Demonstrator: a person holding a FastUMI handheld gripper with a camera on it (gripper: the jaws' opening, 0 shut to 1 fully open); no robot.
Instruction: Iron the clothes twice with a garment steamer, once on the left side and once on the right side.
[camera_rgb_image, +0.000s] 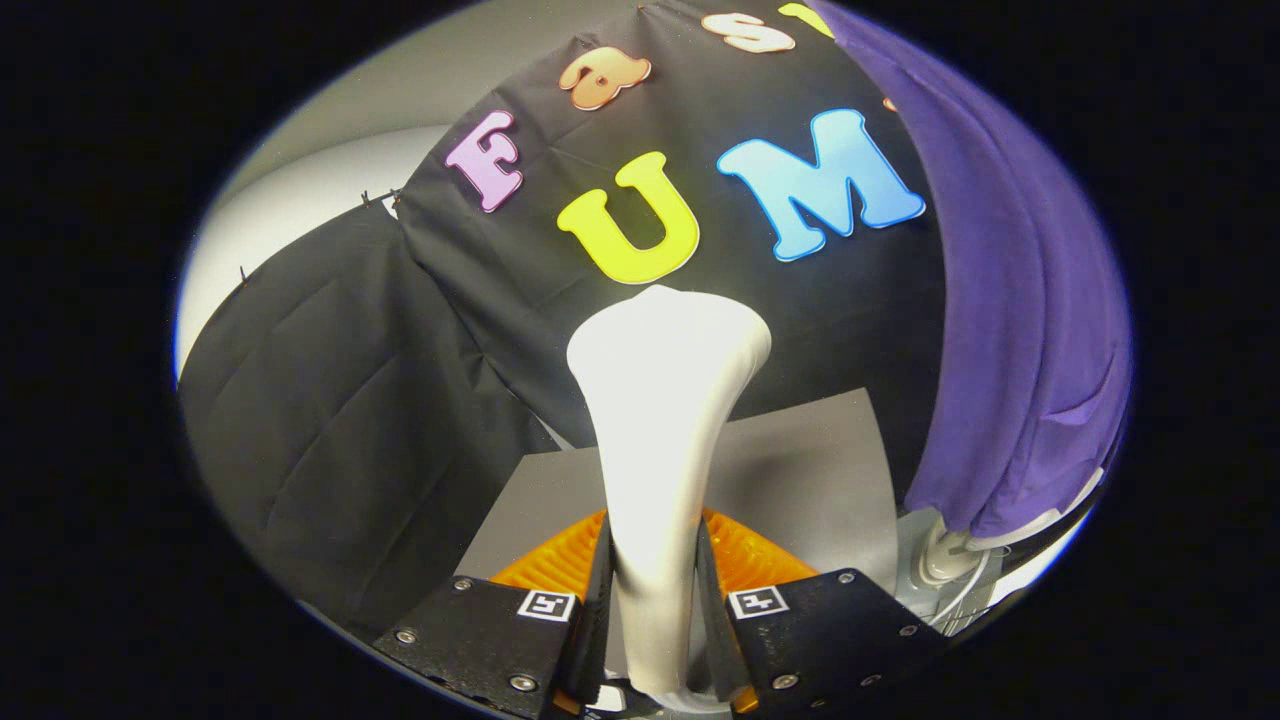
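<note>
The steamer (655, 440) is held upright in the gripper (655, 570), its slim handle clamped between the two fingers, both of which press on its sides. It is white and smooth, narrow at the handle and flaring to a broad, rounded head that rises beyond the fingertips. A purple garment (1010, 330) is seen hanging at the right, draped in long folds, apart from the steamer head. A grey table (800, 460) lies behind the handle, and a black cloth wall (340, 400) is seen at the far side and left.
</note>
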